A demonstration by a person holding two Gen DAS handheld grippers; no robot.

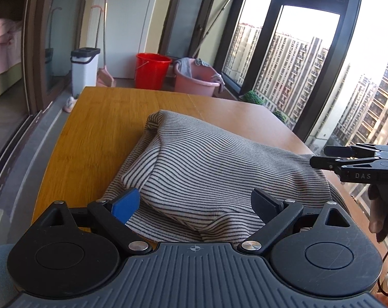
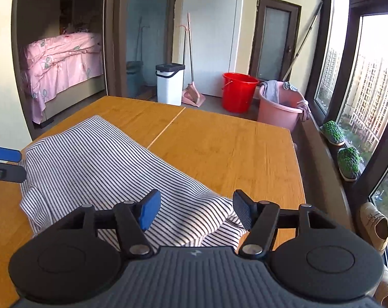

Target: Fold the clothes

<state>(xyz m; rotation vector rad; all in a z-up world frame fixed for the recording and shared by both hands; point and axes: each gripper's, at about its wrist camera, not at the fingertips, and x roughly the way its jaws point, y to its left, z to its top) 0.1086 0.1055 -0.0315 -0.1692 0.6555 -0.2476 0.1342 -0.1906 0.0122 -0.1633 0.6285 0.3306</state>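
Observation:
A black-and-white striped garment [image 1: 206, 169] lies folded in a thick bundle on the wooden table [image 1: 96, 128]. My left gripper [image 1: 196, 204] is open at its near edge, with the blue pad and the black pad wide apart on either side of the fold and neither pressing it. In the right wrist view the same garment [image 2: 91, 164] runs from far left to the near centre. My right gripper [image 2: 196, 211] is open over the garment's near right corner, its pads clear of the cloth. Each gripper shows in the other's view: the right gripper [image 1: 329, 157] at the garment's right edge, the left gripper [image 2: 6, 164] at its left edge.
Bare table [image 2: 232, 148] stretches beyond and right of the garment. Behind the table stand a red bucket [image 2: 238, 92], a pink basin [image 2: 278, 107] with cloths, a white bin [image 2: 169, 84] and a dustpan with broom [image 2: 191, 95]. Windows, potted plants [image 2: 347, 161] and shoes [image 2: 376, 225] line the right side.

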